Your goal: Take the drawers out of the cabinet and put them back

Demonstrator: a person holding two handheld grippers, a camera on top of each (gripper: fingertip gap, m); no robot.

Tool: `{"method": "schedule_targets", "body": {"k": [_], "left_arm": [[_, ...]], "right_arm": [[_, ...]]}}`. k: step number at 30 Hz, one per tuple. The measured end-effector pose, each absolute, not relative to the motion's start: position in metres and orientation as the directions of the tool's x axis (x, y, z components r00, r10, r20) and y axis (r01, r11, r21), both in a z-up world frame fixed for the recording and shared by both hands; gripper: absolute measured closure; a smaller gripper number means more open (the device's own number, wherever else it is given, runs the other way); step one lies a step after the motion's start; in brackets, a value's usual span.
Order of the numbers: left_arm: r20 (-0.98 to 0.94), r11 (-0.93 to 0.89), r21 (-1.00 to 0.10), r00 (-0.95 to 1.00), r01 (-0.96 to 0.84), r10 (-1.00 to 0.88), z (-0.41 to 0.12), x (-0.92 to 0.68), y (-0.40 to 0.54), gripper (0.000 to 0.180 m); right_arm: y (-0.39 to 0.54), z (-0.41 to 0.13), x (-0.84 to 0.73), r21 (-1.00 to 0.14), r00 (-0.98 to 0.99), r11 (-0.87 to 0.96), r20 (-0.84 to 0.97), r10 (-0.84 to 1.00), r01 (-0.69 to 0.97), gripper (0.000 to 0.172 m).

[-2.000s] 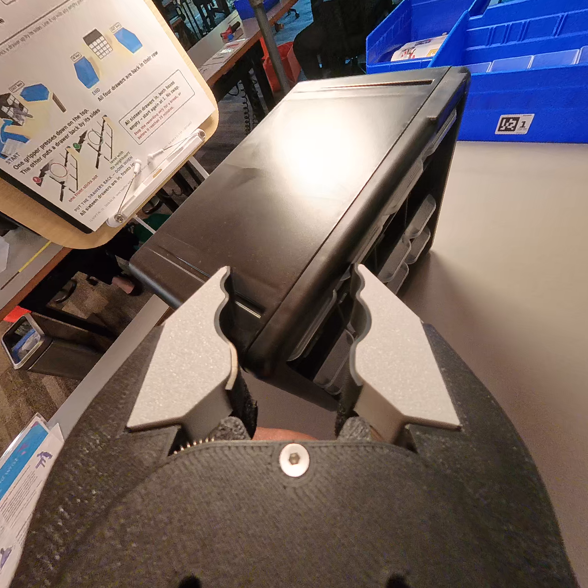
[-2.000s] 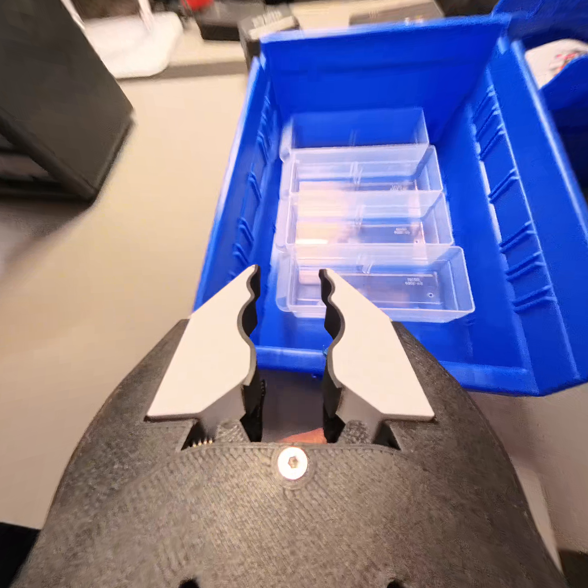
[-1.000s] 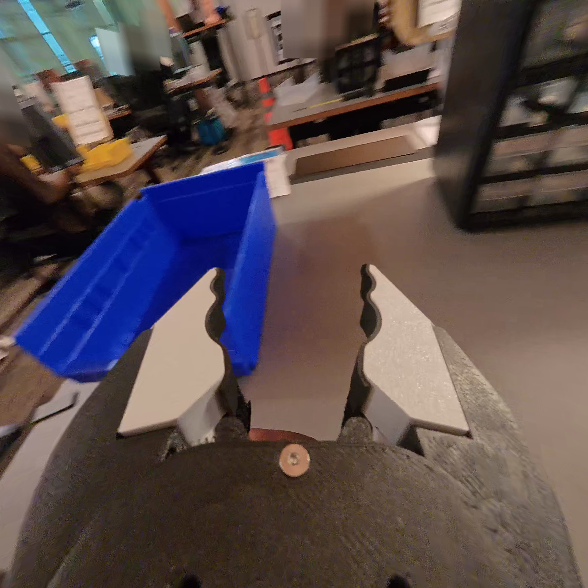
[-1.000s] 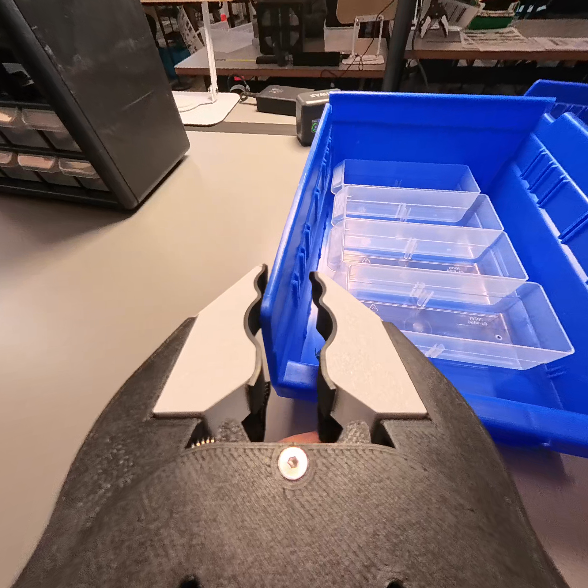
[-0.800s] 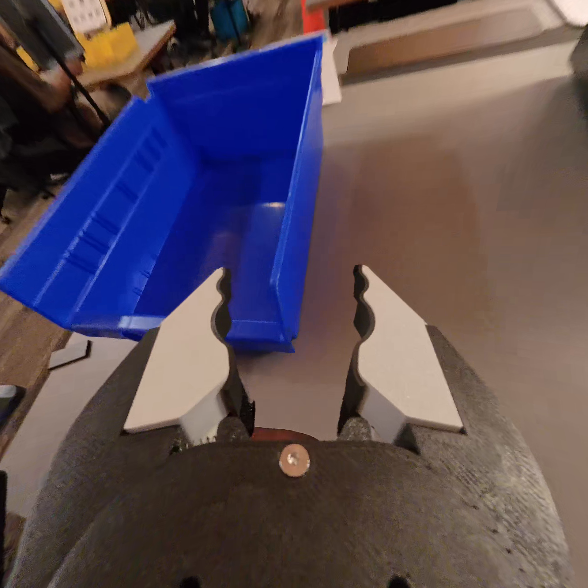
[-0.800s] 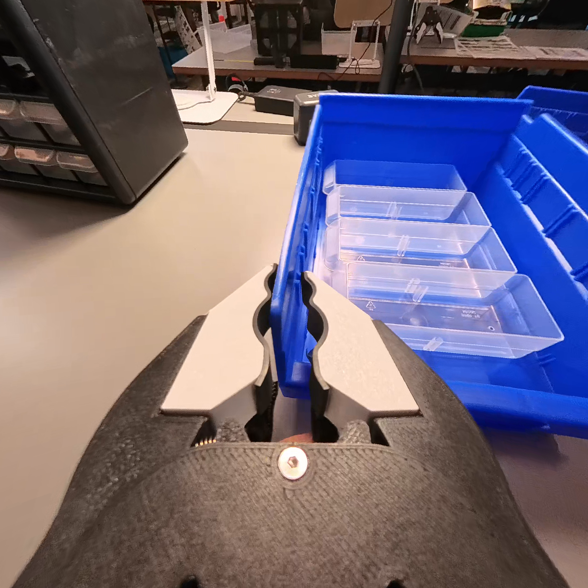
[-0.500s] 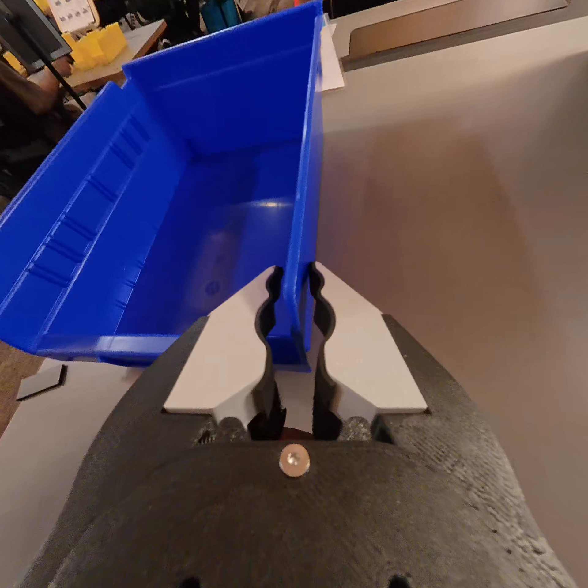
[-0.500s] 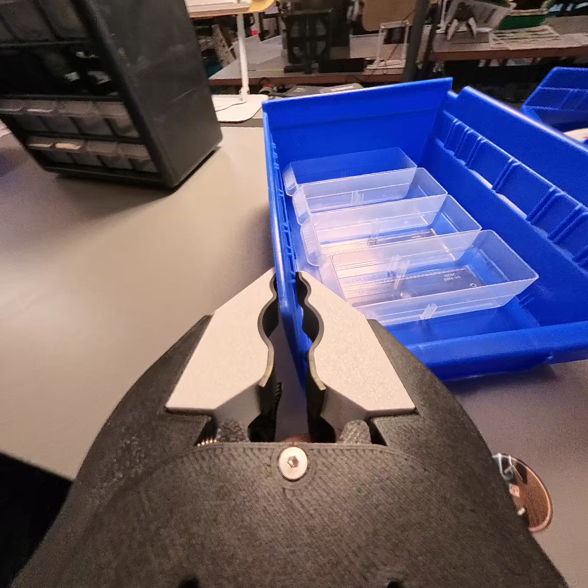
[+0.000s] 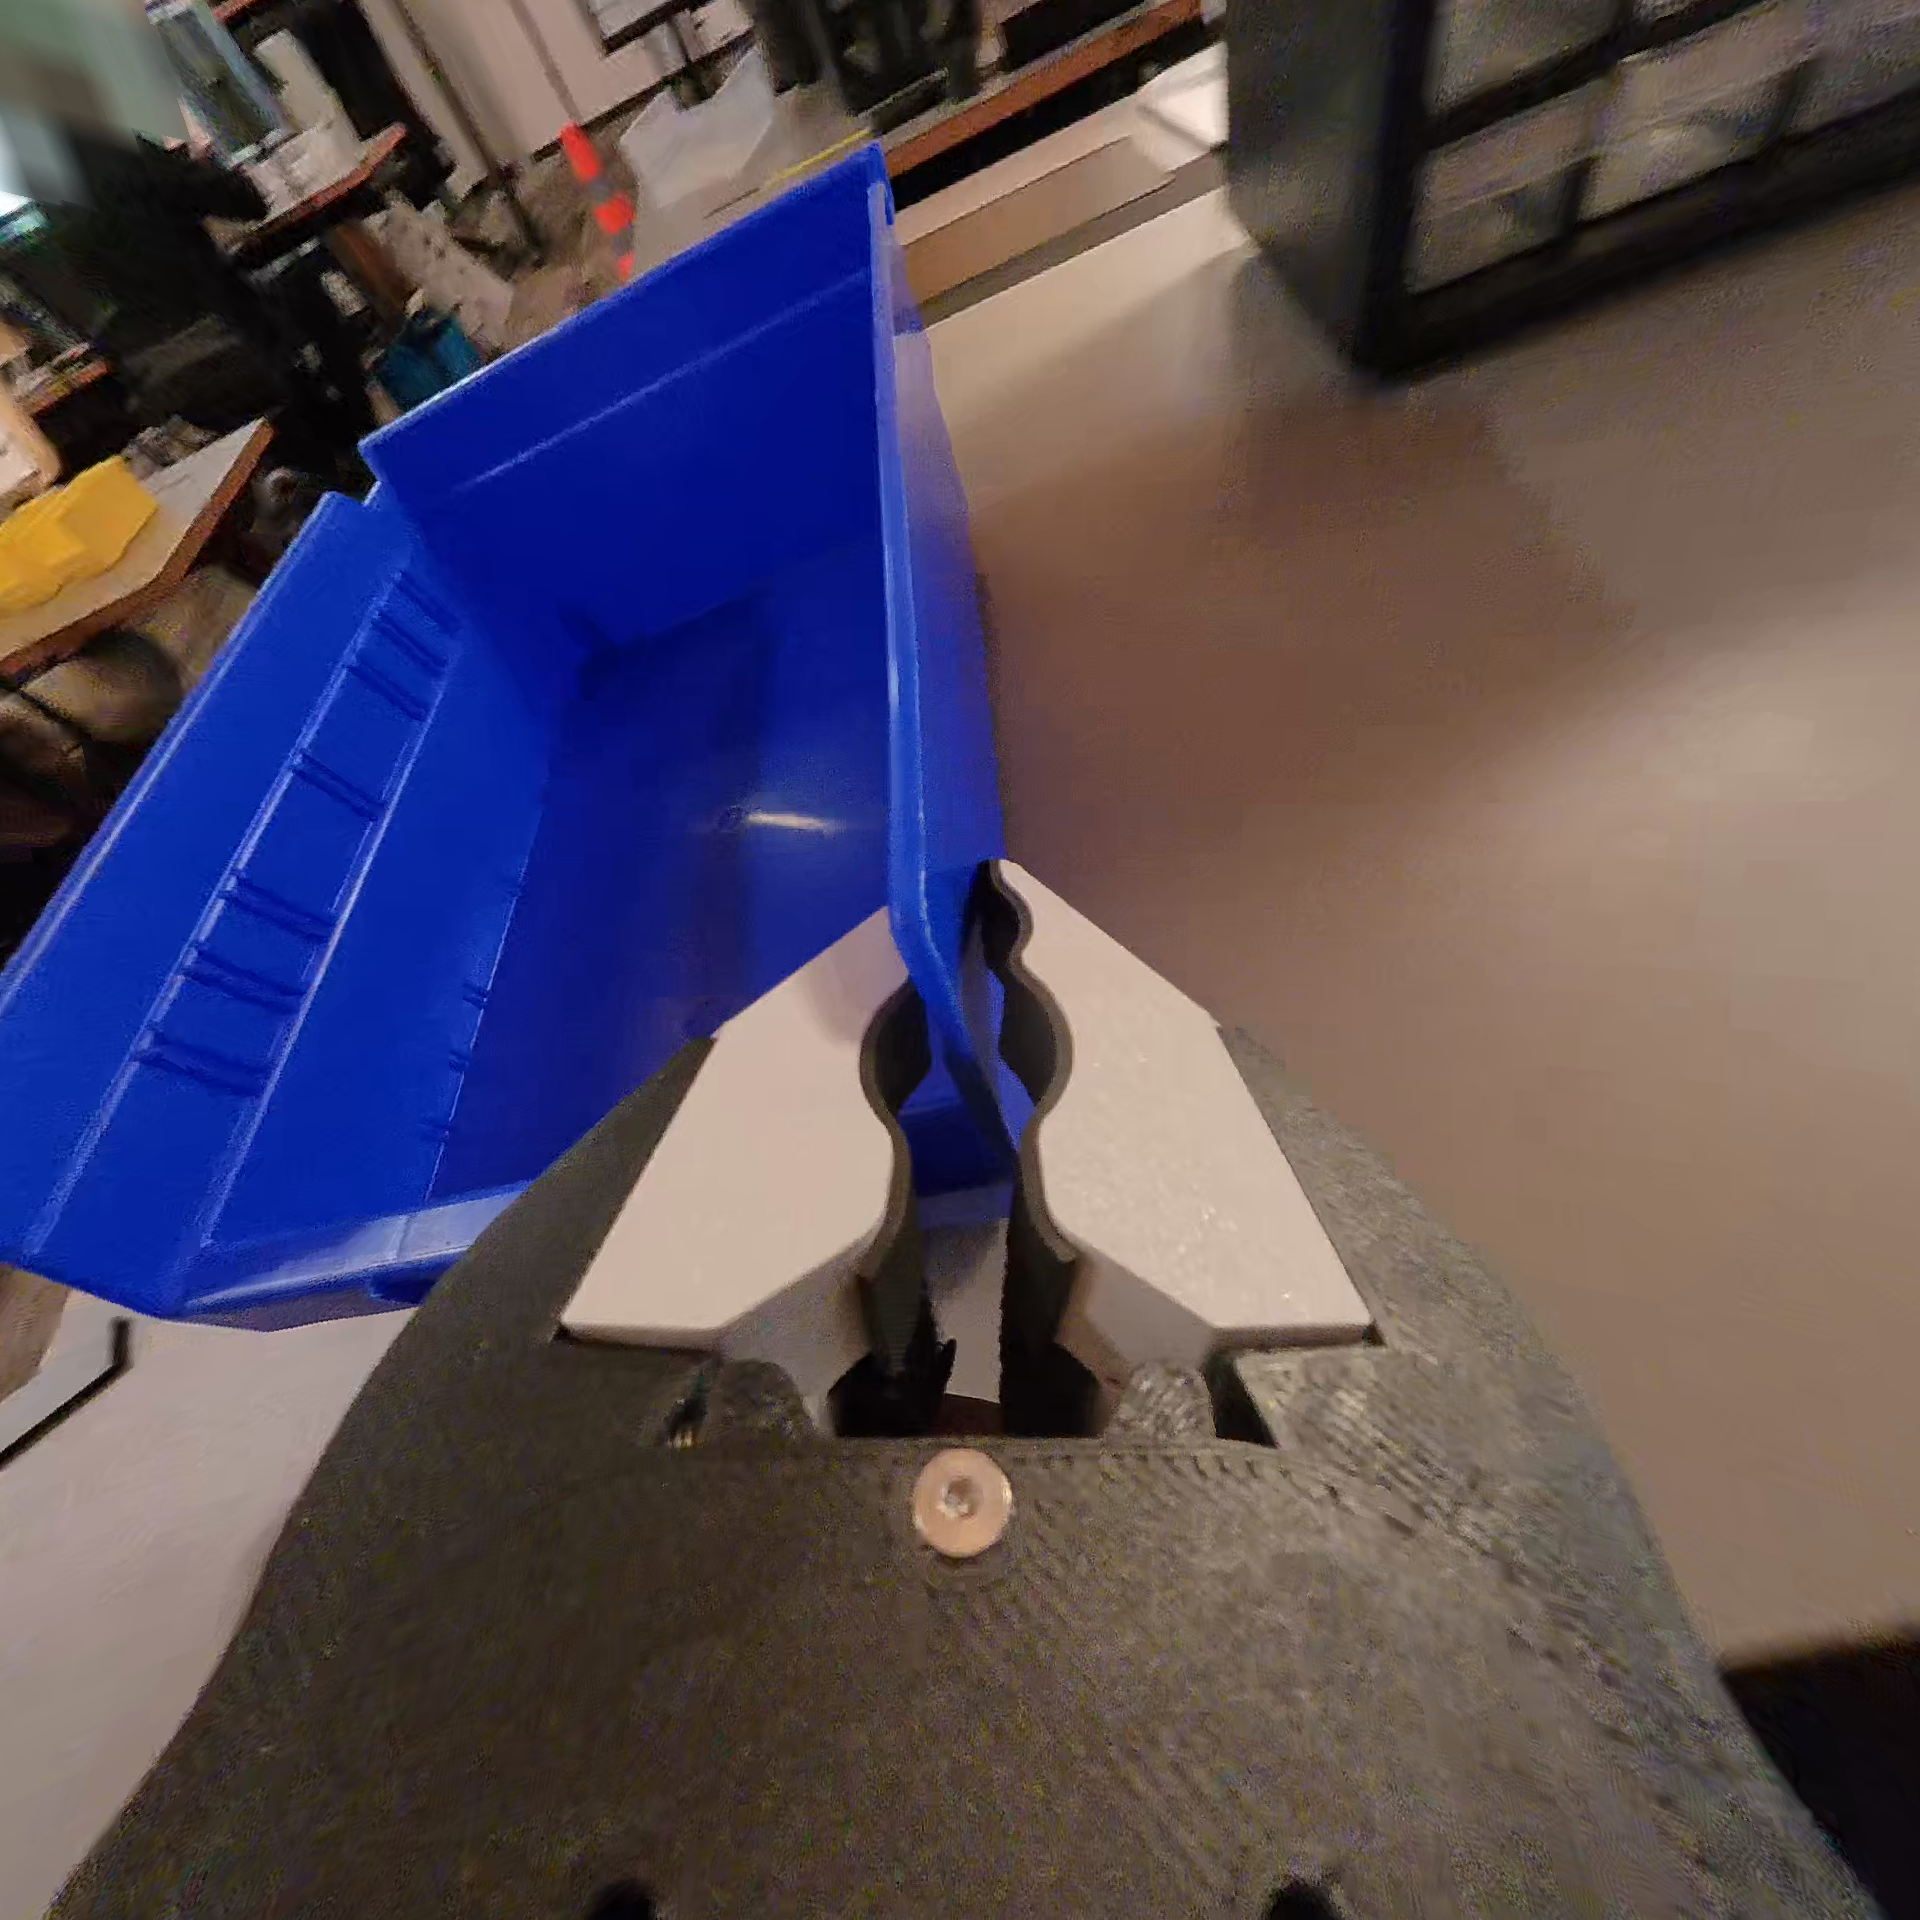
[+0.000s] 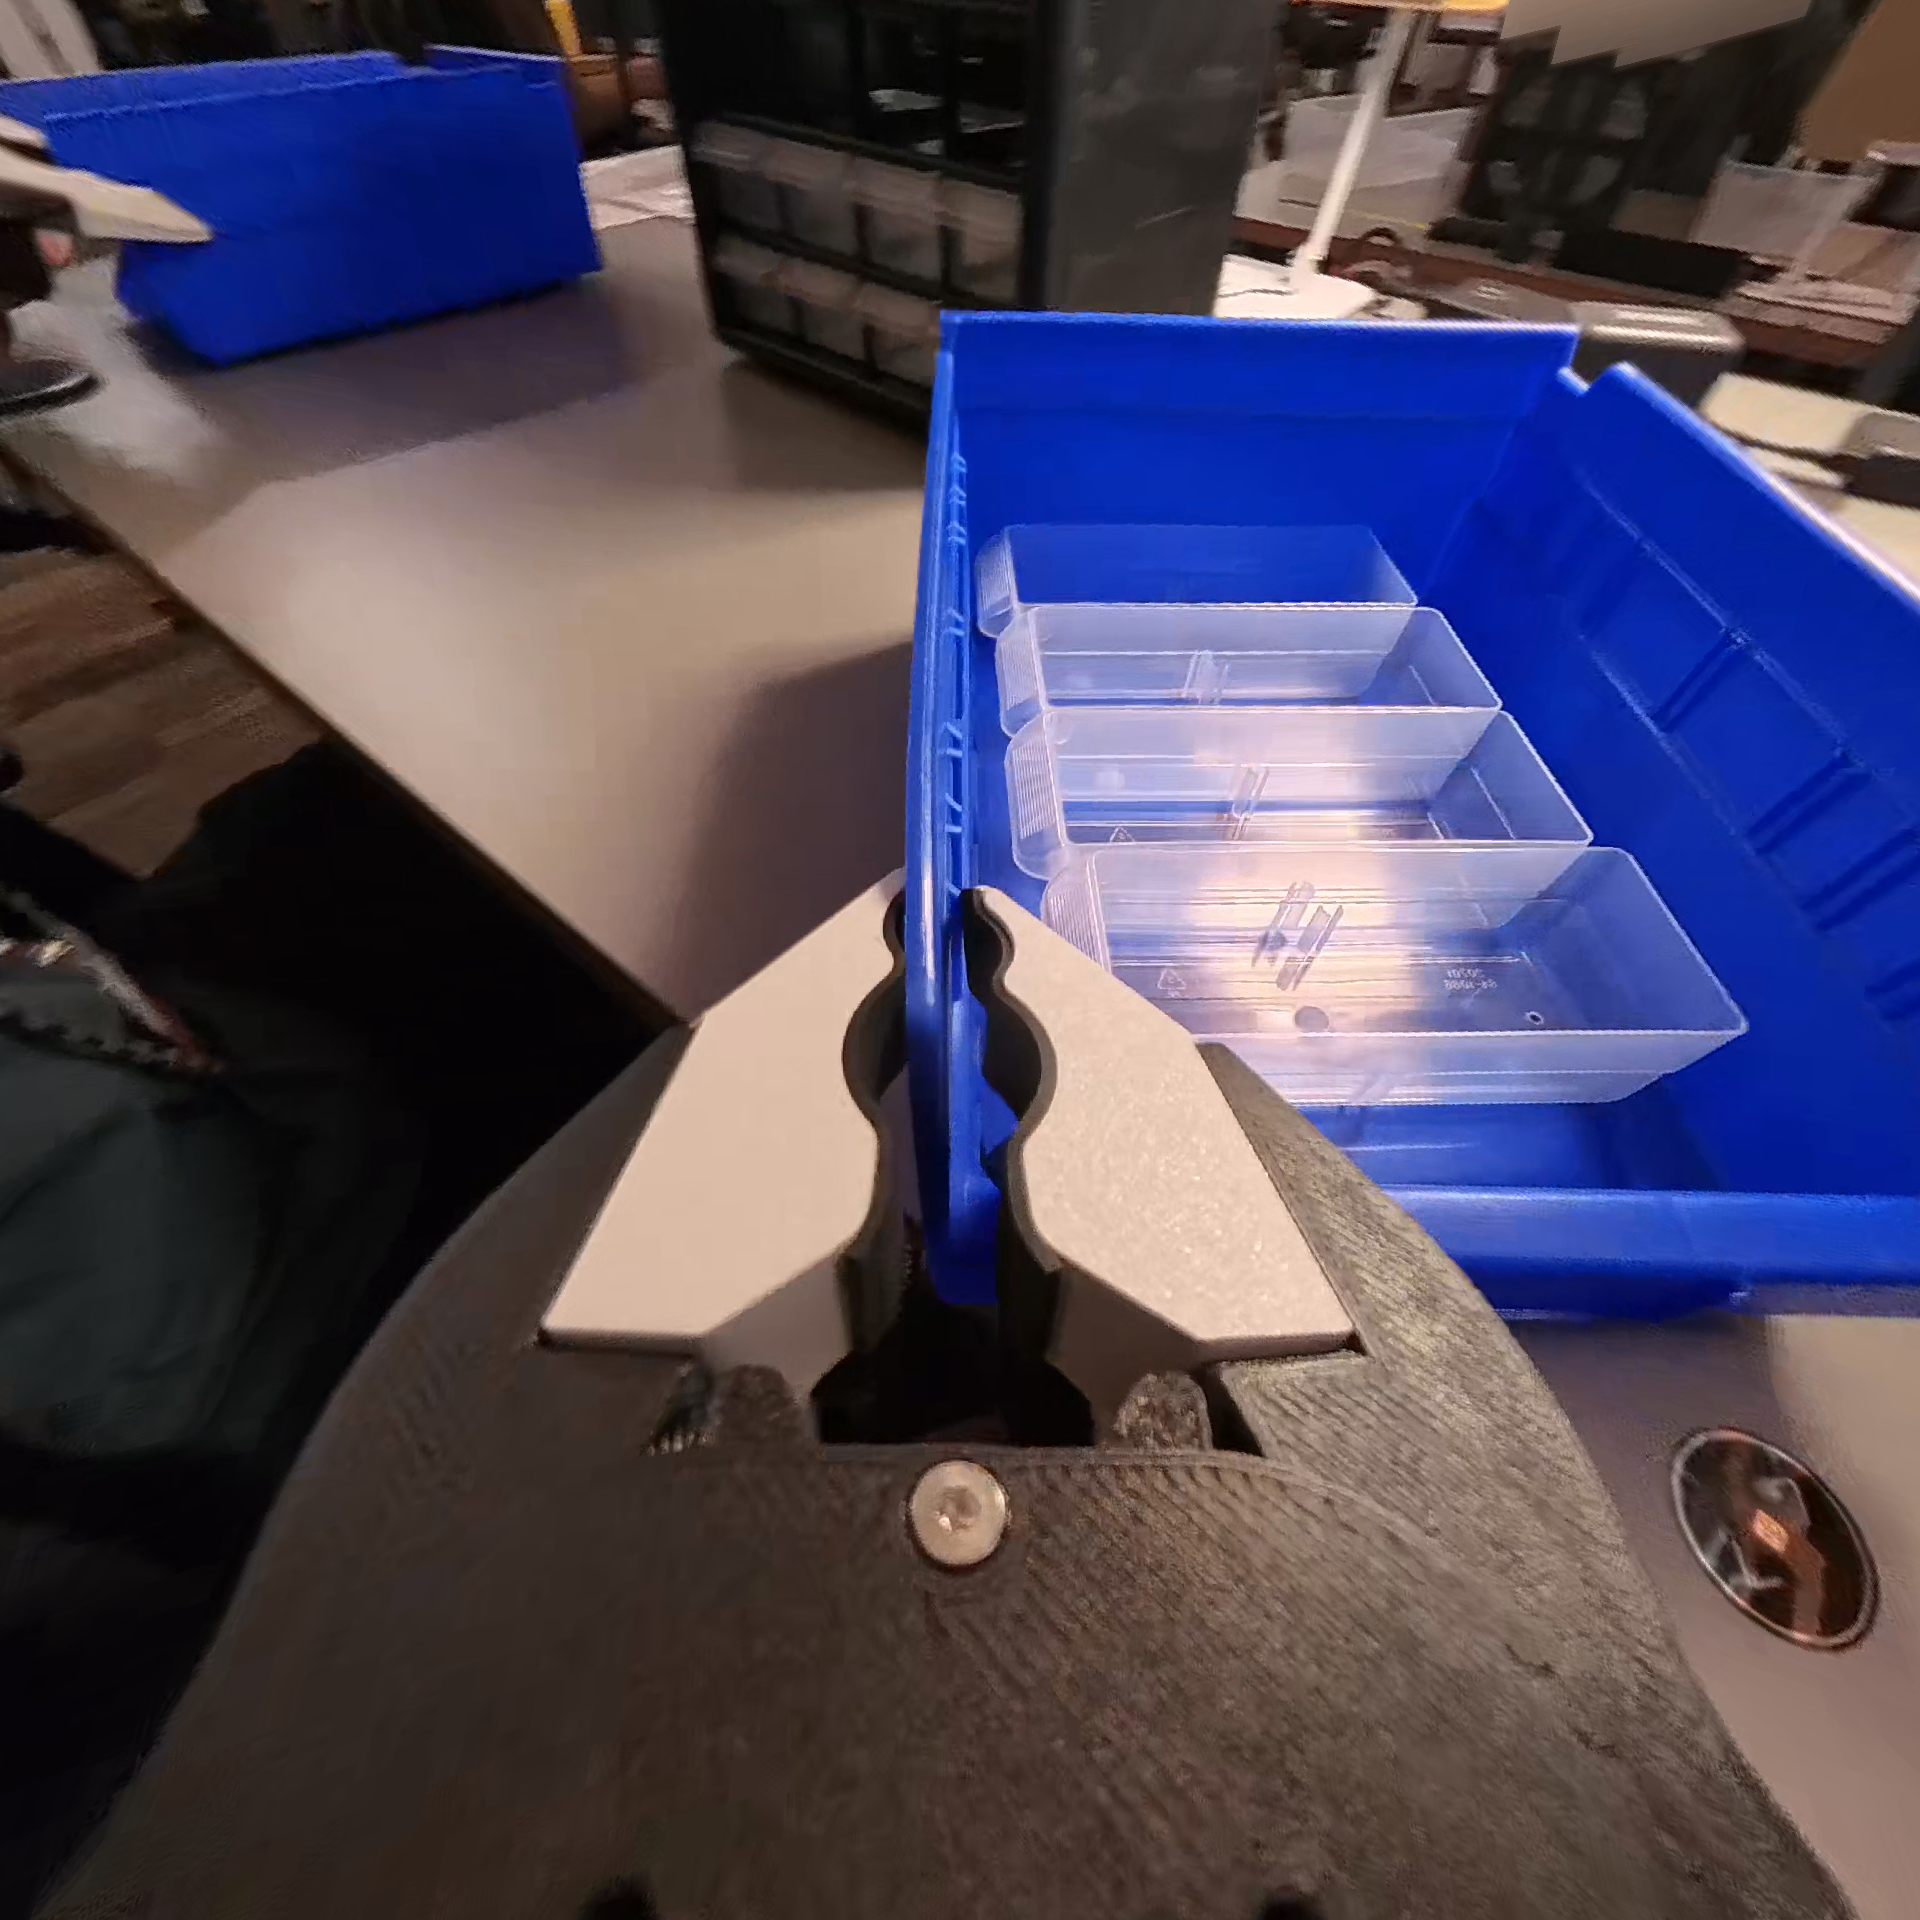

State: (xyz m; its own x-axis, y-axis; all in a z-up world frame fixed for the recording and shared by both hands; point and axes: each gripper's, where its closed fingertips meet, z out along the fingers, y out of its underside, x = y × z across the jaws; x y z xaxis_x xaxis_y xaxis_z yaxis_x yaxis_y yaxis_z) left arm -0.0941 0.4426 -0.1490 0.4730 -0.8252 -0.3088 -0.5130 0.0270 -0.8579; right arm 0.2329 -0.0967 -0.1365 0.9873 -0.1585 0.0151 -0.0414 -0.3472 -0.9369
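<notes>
My left gripper [image 9: 951, 935] is shut on the right side wall of an empty blue bin [image 9: 644, 582]; the bin is tilted, with its near end off the grey table [image 9: 1455, 779]. My right gripper [image 10: 933, 909] is shut on the left side wall of a second blue bin [image 10: 1226, 416] that holds several clear plastic drawers [image 10: 1351, 935] side by side. The black drawer cabinet [image 10: 862, 208] stands behind that bin, and blurred at the top right of the left wrist view [image 9: 1558, 156]. The left gripper [image 10: 104, 218] and its bin [image 10: 343, 208] show at the right wrist view's far left.
The table's front edge [image 10: 468, 831] runs diagonally just left of my right gripper, with dark floor below. A round metal grommet [image 10: 1777, 1538] sits in the table near the right gripper. Other desks and a yellow bin [image 9: 73, 530] lie beyond.
My left gripper left the cabinet, swung to the empty bin, closed on its right wall and tilted it up. My right gripper closed on the other bin's left wall and swung it round.
</notes>
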Motion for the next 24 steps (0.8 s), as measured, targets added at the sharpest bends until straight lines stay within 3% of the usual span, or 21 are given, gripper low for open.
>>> {"method": "schedule_targets", "body": {"k": [7, 14, 24], "left_arm": [[-0.229, 0.12, -0.9, 0.218, -0.42, -0.949, -0.124, -0.11, 0.358, 0.176], [-0.071, 0.072, -0.961, -0.013, -0.268, -0.997, -0.086, -0.12, 0.296, 0.176], [-0.176, 0.209, -0.965, -0.202, -0.16, -0.964, -0.036, -0.118, 0.231, 0.176]], "right_arm": [[-0.084, -0.136, 0.194, -0.94, 0.999, -0.342, 0.007, 0.044, 0.022, 0.165], [-0.057, -0.136, 0.168, -0.946, 0.984, -0.32, 0.001, 0.18, 0.06, 0.165], [-0.021, -0.135, 0.128, -0.946, 0.942, -0.301, 0.016, 0.335, 0.123, 0.165]]}}
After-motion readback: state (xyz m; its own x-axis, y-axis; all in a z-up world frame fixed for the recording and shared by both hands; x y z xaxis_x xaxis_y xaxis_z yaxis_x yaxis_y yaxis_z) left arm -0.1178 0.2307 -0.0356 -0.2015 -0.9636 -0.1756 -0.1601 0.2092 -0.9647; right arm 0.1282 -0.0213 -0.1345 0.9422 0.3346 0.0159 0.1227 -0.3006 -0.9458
